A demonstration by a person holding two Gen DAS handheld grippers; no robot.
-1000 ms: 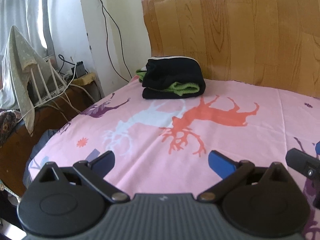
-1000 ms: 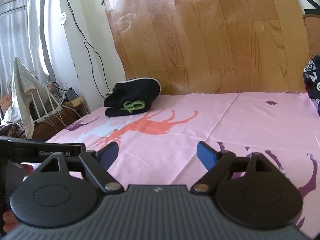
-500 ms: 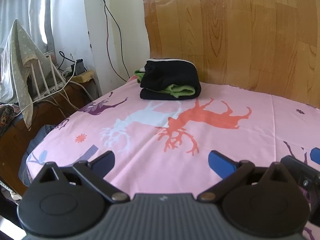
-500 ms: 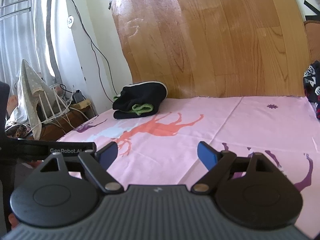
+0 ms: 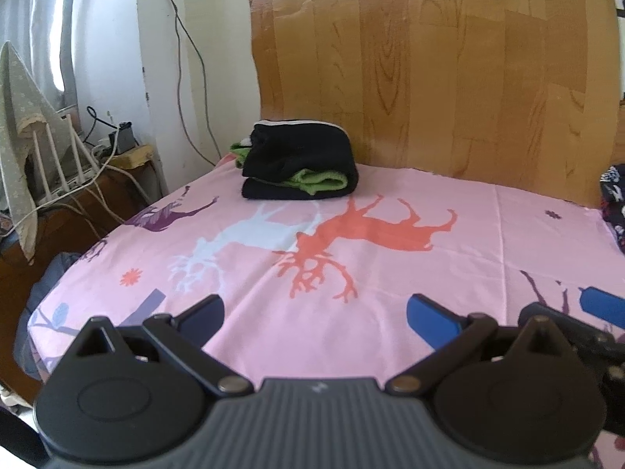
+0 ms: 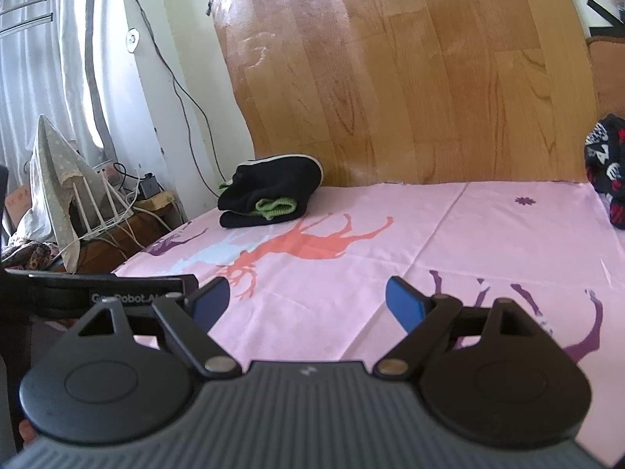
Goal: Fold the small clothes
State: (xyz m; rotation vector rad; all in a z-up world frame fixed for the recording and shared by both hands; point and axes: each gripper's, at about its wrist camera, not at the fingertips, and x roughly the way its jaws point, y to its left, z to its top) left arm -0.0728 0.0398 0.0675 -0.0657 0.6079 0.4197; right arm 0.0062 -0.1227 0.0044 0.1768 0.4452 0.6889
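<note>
A folded black garment with green cuffs (image 5: 299, 164) (image 6: 273, 191) lies at the far left of the pink deer-print sheet (image 5: 390, 281) (image 6: 390, 242), close to the wooden panel. My left gripper (image 5: 312, 314) hovers open over the near part of the sheet, far from the folded pile, with nothing between its blue pads. My right gripper (image 6: 306, 299) is also open and empty above the sheet. Its blue fingertip (image 5: 601, 305) shows at the right edge of the left wrist view. A dark patterned garment (image 6: 605, 168) (image 5: 615, 199) lies crumpled at the far right.
A wooden-look panel (image 5: 429, 70) stands behind the bed. To the left are white wall cables (image 5: 187, 39), a router with white antennas (image 5: 66, 164) under a draped cloth (image 6: 50, 164), and a low wooden stand (image 5: 78, 211). The sheet's left edge drops off near there.
The left wrist view has tilted up slightly, so the folded pile sits lower and farther. Both grippers stay open and empty; the right gripper has shifted only a little.
</note>
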